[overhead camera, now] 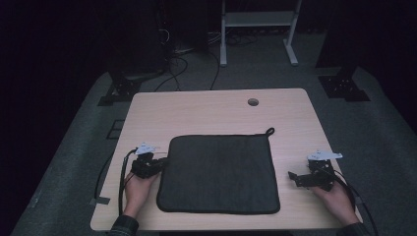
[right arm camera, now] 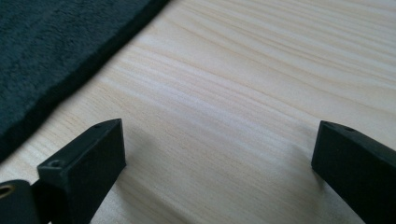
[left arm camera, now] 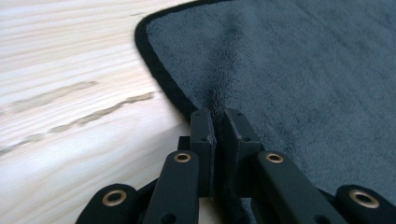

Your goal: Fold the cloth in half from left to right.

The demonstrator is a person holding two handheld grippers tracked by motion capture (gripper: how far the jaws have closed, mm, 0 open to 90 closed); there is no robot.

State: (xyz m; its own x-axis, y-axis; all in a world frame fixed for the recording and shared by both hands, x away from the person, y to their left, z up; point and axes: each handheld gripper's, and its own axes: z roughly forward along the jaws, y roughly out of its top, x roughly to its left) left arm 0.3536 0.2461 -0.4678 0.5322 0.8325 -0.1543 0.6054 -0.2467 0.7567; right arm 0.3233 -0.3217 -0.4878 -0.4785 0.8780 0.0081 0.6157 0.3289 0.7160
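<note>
The left gripper's fingers are squeezed together on the left edge of the dark grey cloth, pinching its black bound hem between two flat, matte black pads. Brass-coloured rivets dot the black linkage bars behind them. From the high view this gripper sits at the cloth's left side, a little towards its far corner, with the person's left hand behind it and a black cable looping off towards the near left of the table.

The right gripper's fingers stand wide apart, two blocky black wedges hovering over bare wood with nothing between them. In the high view the right gripper lies just right of the cloth, apart from its edge, held by the right hand near the table's right rim.

The cloth is a soft, napped fabric like terry or fleece, roughly square with rounded corners, edged all round in a narrow black binding, and it lies flat in the middle of the near half of the table. A small hanging loop sticks out at its far right corner.

The table is pale wood laminate with a fine straight grain, rectangular with softened corners, and has a round cable hole near its far edge.
</note>
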